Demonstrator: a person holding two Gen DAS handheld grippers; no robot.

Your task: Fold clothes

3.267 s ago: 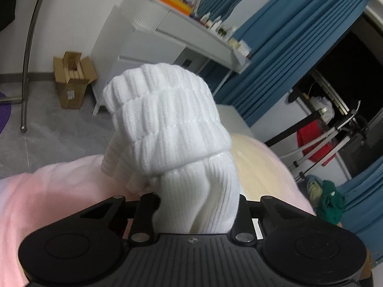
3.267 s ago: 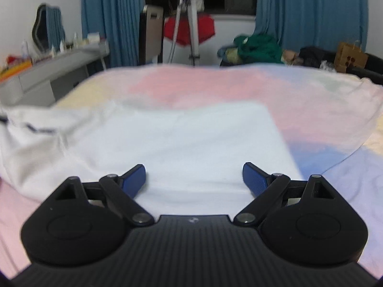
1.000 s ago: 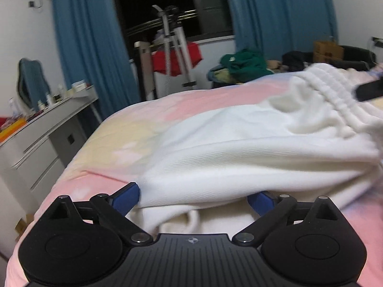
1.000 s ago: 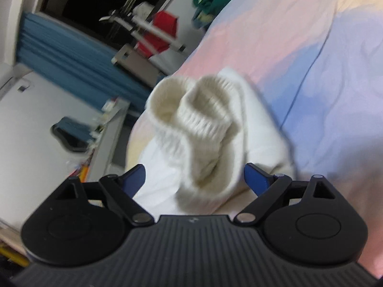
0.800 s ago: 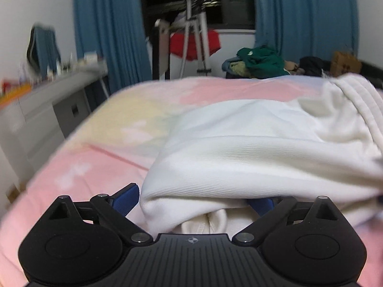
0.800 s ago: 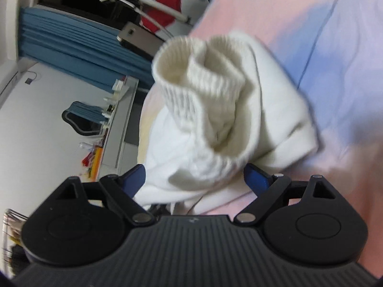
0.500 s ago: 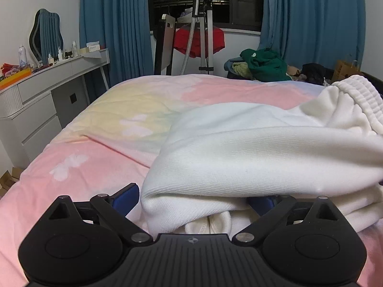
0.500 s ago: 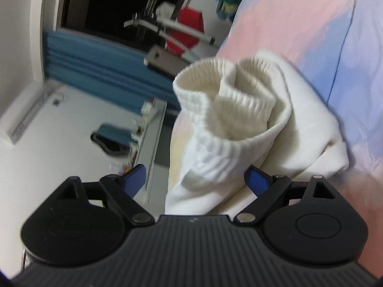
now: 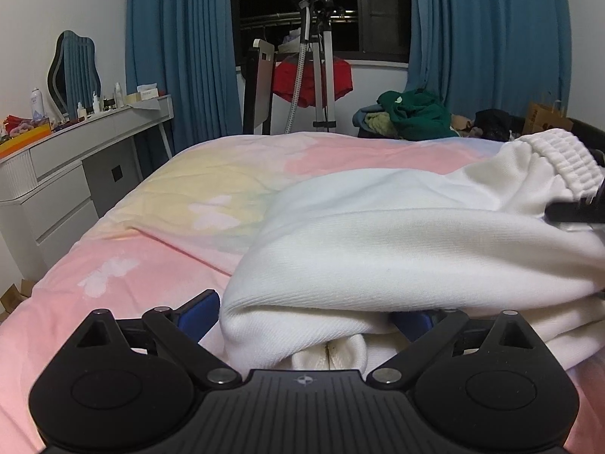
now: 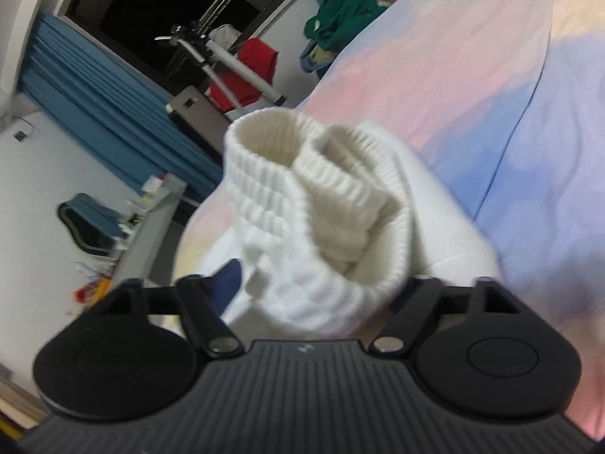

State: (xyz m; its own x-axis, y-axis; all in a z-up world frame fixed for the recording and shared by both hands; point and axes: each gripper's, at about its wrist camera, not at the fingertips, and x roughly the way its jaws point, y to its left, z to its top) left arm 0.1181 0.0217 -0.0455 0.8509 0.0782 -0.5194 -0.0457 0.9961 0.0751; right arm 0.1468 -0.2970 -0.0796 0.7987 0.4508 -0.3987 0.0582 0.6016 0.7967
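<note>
White ribbed-cuff sweater (image 9: 397, 249) lies bunched on bed.

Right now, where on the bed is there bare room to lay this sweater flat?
Bare bedspread lies left of the white sweater, toward the dresser, and beyond it toward the window. The right side is crowded by bunched fabric and the right gripper.

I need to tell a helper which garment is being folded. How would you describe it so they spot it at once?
Look at the bed with the pink, yellow and blue sheet. On its right side lies a bulky white sweater, with both grippers at it. Unlike the green clothes piled beyond the bed and the red cloth hanging at the window, it is plain white with a thick ribbed cuff.
</note>
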